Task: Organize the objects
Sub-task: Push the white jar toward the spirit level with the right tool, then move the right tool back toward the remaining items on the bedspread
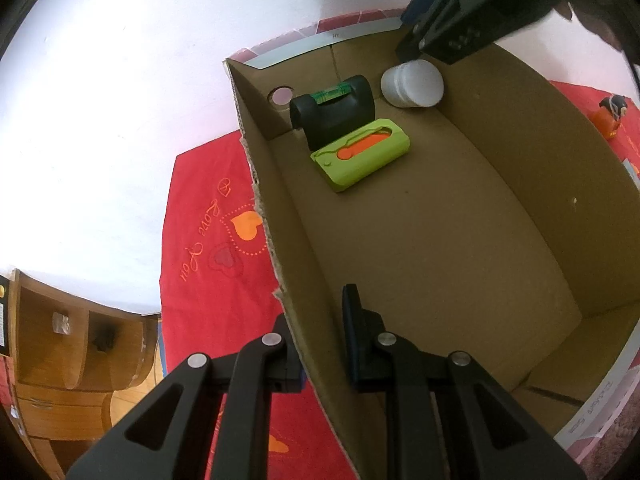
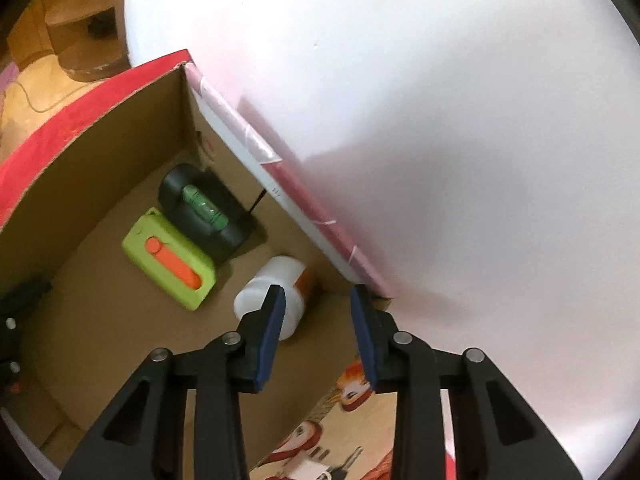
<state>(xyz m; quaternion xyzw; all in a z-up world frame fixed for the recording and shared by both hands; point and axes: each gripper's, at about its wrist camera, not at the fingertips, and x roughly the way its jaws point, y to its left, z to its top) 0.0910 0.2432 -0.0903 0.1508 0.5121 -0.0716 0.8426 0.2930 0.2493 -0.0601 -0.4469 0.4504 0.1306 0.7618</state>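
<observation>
An open cardboard box (image 1: 460, 248) sits on a red cloth. At its far end lie a black spirit level (image 1: 332, 112) with a green vial, a lime-green case (image 1: 360, 156) with an orange slider, and a white bottle (image 1: 412, 84) on its side. My left gripper (image 1: 316, 312) is shut on the box's left wall, one finger outside and one inside. My right gripper (image 2: 318, 296) hovers over the box's far right corner, open, with nothing between its blue pads. Below it rest the bottle (image 2: 280, 280), the case (image 2: 168, 260) and the level (image 2: 204, 208). The right gripper (image 1: 412, 28) also shows above the bottle.
The red cloth (image 1: 208, 220) with heart prints covers the surface around the box. A wooden shelf unit (image 1: 60, 340) stands at the lower left. A small orange figure (image 1: 612, 116) sits beyond the box's right wall. A white wall is close behind the box.
</observation>
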